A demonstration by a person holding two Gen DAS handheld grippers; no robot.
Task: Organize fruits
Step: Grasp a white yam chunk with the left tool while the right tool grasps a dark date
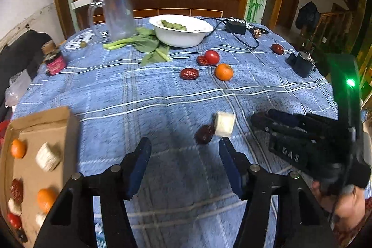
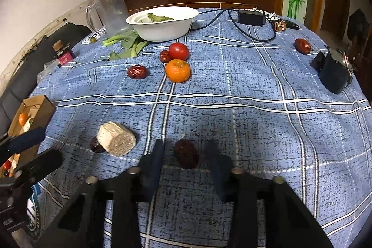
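Right gripper [image 2: 184, 160]: jaws straddle a dark red date [image 2: 186, 157] lying on the blue cloth [image 2: 255, 122]. A gap shows on each side of the fruit, so the pads are not yet pressing; jaws apart. The date's long axis runs roughly along the fingers, away from the camera, so they would close across its narrow width.

Left gripper [image 1: 184, 148]: jaws apart, nothing between them. A second date [image 1: 204, 134] lies just ahead, nearer the right finger, touching a white cut chunk [image 1: 224, 123]. This hand is the nearer to that pair.

Cardboard box [image 1: 46, 117] at the table's left edge already holds oranges, dates and white pieces. Farther out on the cloth: orange [image 2: 178, 70], tomato [image 2: 178, 51], three more dates, white bowl [image 2: 162, 29]

Judgement: grasp on the right imminent; box lies to the left
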